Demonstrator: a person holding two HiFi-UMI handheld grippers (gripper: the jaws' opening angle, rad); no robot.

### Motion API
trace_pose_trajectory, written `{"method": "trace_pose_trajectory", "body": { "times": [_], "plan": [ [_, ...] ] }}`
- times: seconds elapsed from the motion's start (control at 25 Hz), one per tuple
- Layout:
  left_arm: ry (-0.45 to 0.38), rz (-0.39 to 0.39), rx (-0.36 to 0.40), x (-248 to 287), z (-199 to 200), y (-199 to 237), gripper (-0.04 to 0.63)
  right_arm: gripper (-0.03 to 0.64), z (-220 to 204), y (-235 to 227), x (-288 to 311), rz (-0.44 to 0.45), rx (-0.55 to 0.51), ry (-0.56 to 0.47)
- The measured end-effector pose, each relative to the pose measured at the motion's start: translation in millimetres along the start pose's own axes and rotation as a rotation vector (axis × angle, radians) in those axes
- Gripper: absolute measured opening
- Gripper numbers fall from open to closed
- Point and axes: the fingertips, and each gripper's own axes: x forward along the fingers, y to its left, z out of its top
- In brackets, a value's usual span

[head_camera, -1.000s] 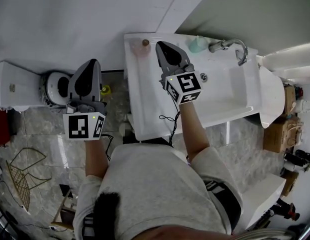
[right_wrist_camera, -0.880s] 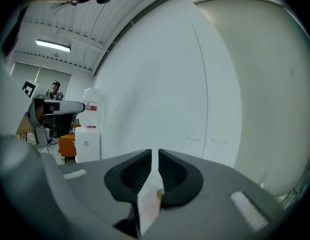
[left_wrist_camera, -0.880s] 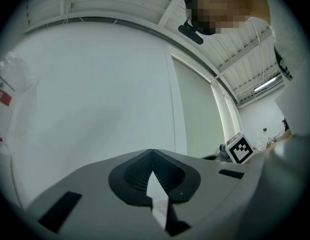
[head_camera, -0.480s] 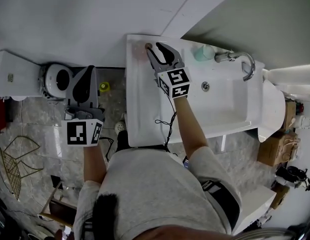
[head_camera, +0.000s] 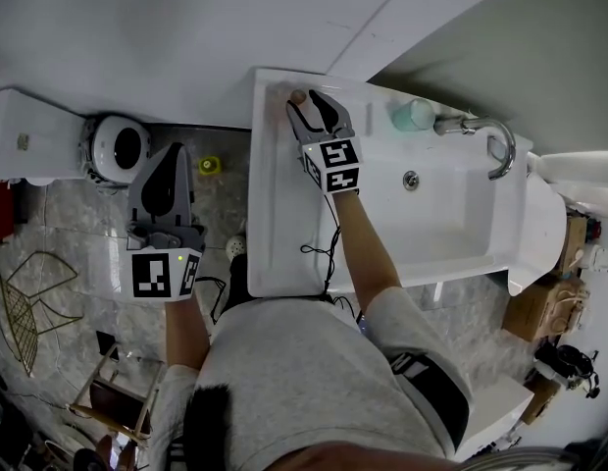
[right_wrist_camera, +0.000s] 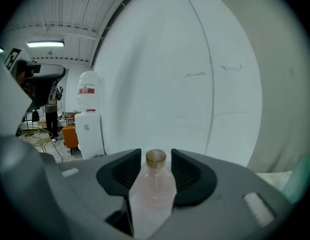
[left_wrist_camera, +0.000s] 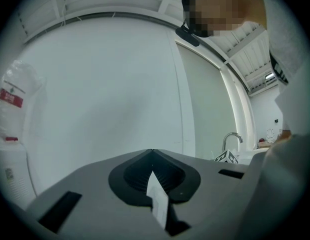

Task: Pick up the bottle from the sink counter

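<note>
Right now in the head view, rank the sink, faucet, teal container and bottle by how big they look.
1. sink
2. faucet
3. teal container
4. bottle: only its brown cap end shows from above, so it looks smallest; its true size against the teal container is unsure.

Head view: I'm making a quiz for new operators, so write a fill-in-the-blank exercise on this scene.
1. The bottle stands between the jaws of the ___ tool.
2. The left tool, jaws together, hangs over the tiled ___, beside the sink counter.
3. At the sink counter's other end from the bottle stands a curved ___.
Missing words: right; floor; faucet.
Note: the right tool is opening its jaws, with the bottle between them.
</note>
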Motion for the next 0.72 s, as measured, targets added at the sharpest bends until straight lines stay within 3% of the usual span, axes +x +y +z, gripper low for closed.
{"method": "trace_pose_trajectory", "body": {
  "times": [0.24, 0.72],
  "plan": [
    [0.034, 0.022, 0.014, 0, -12, 3, 0.008, 0.186, -15, 2, 18, 0.009, 0.025, -0.005],
    [0.072, 0.069, 0.015, -9, -23, 14, 0.008, 0.156, -13, -3, 30, -0.057, 0.047, -0.087]
  ]
}}
